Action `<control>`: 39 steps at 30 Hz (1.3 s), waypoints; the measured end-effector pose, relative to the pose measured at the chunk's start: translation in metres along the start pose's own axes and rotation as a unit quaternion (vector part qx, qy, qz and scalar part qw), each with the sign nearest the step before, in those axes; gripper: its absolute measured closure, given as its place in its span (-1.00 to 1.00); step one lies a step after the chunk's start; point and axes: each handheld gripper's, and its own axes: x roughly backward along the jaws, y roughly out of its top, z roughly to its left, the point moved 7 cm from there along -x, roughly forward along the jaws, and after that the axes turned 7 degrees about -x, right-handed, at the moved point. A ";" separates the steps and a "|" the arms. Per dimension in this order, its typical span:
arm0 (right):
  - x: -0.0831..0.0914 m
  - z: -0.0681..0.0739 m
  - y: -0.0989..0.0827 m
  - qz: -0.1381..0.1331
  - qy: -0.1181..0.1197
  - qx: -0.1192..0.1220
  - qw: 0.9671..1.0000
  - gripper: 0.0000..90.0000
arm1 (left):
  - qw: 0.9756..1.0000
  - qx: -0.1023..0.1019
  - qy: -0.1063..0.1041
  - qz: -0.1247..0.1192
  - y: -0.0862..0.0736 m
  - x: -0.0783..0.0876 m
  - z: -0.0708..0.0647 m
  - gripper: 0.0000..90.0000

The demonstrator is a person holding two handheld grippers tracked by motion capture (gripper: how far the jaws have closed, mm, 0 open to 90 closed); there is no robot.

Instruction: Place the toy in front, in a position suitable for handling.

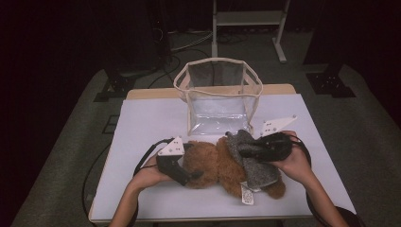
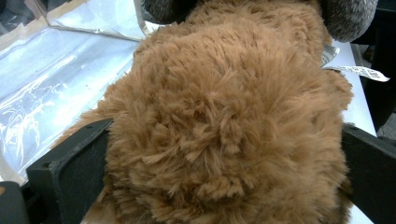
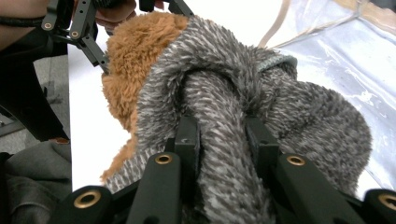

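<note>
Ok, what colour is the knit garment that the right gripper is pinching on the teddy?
Speckled grey and white garment, clearest in the right gripper view.

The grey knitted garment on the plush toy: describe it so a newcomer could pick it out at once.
Start at the white table and the clear bag standing at its far side. Just in front of the bag lies a brown plush toy, held by the left tool. The grey knitted garment wraps the toy's right half, pinched by the right tool; it is the only speckled grey fabric against brown fur.
</note>
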 end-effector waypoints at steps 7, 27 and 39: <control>-0.042 0.023 0.020 0.018 0.015 0.037 0.999 0.47 | 1.000 0.002 0.001 0.002 -0.001 -0.001 0.001 -1.00; -0.035 0.013 0.019 0.023 0.011 0.022 0.999 0.45 | 1.000 0.000 -0.013 0.003 0.004 -0.004 0.004 -1.00; -0.012 0.001 0.006 0.013 0.006 -0.004 1.000 0.46 | 1.000 0.005 -0.009 0.005 0.003 -0.002 0.002 -1.00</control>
